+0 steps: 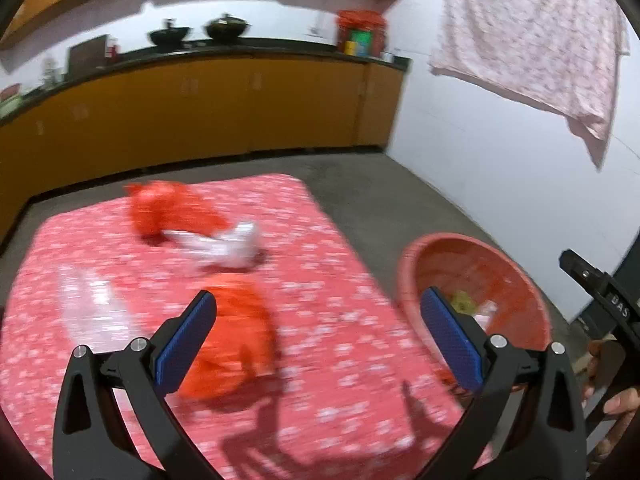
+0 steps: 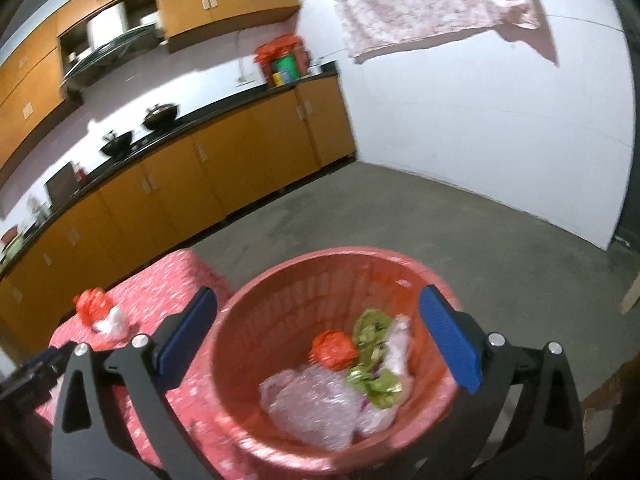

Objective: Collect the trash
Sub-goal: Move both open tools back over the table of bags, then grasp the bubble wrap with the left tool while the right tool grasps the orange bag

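Note:
In the left wrist view a table with a red flowered cloth (image 1: 320, 320) carries trash: a crumpled orange bag (image 1: 236, 340) close below my open, empty left gripper (image 1: 316, 340), a red bag (image 1: 168, 208) and white wrapper (image 1: 228, 244) farther back, and a clear plastic piece (image 1: 92, 300) at left. A red plastic basket (image 1: 516, 276) stands at the table's right edge. In the right wrist view my open, empty right gripper (image 2: 320, 336) hovers over the basket (image 2: 280, 300), which holds an orange ball (image 2: 334, 350), green wrappers (image 2: 372, 364) and clear plastic (image 2: 312, 404).
Orange kitchen cabinets (image 1: 200, 108) with a dark counter and pots run along the back. A white wall (image 1: 480, 152) with a hanging pink cloth (image 1: 532, 32) stands at right. Grey floor (image 2: 440, 224) surrounds the table. The right gripper's tool (image 1: 600, 296) shows at the left view's right edge.

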Available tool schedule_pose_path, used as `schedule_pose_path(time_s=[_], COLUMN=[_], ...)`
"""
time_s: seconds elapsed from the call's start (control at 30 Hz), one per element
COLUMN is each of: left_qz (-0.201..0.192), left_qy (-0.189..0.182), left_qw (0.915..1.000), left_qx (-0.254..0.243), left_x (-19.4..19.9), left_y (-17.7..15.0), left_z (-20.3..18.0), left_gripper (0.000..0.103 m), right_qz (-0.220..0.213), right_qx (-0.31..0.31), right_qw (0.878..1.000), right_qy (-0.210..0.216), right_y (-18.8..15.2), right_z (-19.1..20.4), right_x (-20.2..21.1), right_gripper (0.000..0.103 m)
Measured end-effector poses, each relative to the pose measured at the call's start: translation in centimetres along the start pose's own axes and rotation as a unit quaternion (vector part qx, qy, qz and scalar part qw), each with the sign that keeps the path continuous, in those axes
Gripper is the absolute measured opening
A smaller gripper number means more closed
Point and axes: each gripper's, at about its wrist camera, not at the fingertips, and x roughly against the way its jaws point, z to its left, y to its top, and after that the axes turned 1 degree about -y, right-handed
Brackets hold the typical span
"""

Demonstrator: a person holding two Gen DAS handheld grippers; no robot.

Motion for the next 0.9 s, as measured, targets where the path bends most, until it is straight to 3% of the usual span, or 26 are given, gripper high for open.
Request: schedule_pose_path(time_s=[0.17, 0.3, 0.5, 0.63, 0.83, 0.9], left_qz=[-0.021, -0.007, 0.052, 0.079, 0.102, 0.103], left_qy=[0.073, 0.118, 0.128, 0.135, 0.145, 0.139], left_qw=[0.9966, 0.9898, 0.9809, 0.9791, 0.9803, 0.9816], left_qx=[0.032, 0.080, 0.137, 0.130, 0.088, 0.081], left_x=[2.7, 2.6, -0.4, -2.2, -3.5, -3.4], left_y=[-0.4, -0.9, -2.1, -3.3, -4.8, -5.1], left_z=[6.2, 11.6, 15.6, 15.8, 15.2, 15.2], left_gripper=[0.101, 0.101, 0.098, 0.094, 0.072, 0.058], right_qz=[0.009, 0.019, 0.036, 0.043, 0.051, 0.055], right_qx=[0.034, 0.064, 0.094, 0.116, 0.147, 0.151], right_qw=[0.999, 0.996, 0.992, 0.988, 0.982, 0.981], right_qy=[0.030, 0.050, 0.077, 0.093, 0.106, 0.110], right_y=[-0.9, -1.9, -3.4, -4.1, -5.0, -5.3], right_z=[4.5, 7.8, 11.8, 14.4, 16.8, 17.5], right_x=[0.2, 0.2, 0.0, -0.1, -0.3, -0.5], right_gripper=[0.099, 0.099, 0.099, 0.099, 0.099, 0.099])
